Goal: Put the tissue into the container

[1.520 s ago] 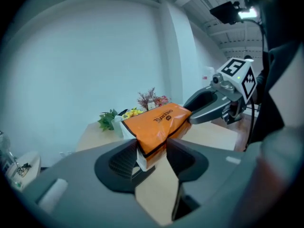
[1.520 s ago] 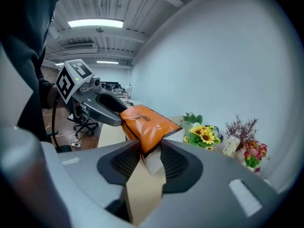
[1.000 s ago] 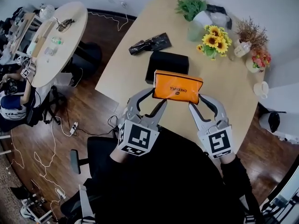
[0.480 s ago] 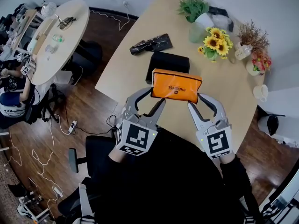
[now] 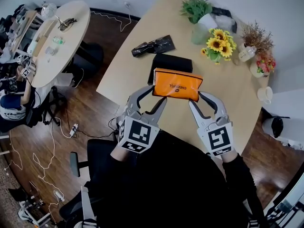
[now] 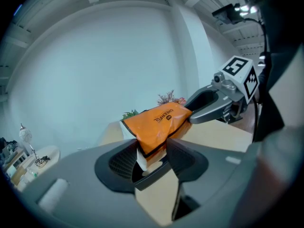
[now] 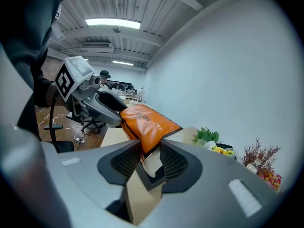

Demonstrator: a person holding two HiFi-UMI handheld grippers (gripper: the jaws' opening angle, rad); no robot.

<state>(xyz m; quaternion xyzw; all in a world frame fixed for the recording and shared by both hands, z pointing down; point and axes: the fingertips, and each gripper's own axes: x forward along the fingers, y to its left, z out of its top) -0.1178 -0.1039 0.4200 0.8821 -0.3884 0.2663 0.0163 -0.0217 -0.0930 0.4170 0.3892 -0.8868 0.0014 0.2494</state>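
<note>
Left gripper (image 5: 156,95) is clamped on the tissue pack's (image 5: 177,84) 9 o'clock end, right gripper (image 5: 197,99) on its 3 o'clock end. I grip both ends so the soft pack does not sag. It hangs over the table (image 5: 228,96), at 6 o'clock of the black container (image 5: 170,62).

The tissue pack (image 5: 177,84) is orange with black seams, and white tissue shows at its ends. It hangs roughly level, its left end pinched in the left gripper (image 5: 157,95) and its right end in the right gripper (image 5: 196,99). The container (image 5: 171,61), a black box, lies just beyond the gripper tips, partly hidden under the pack.
</note>
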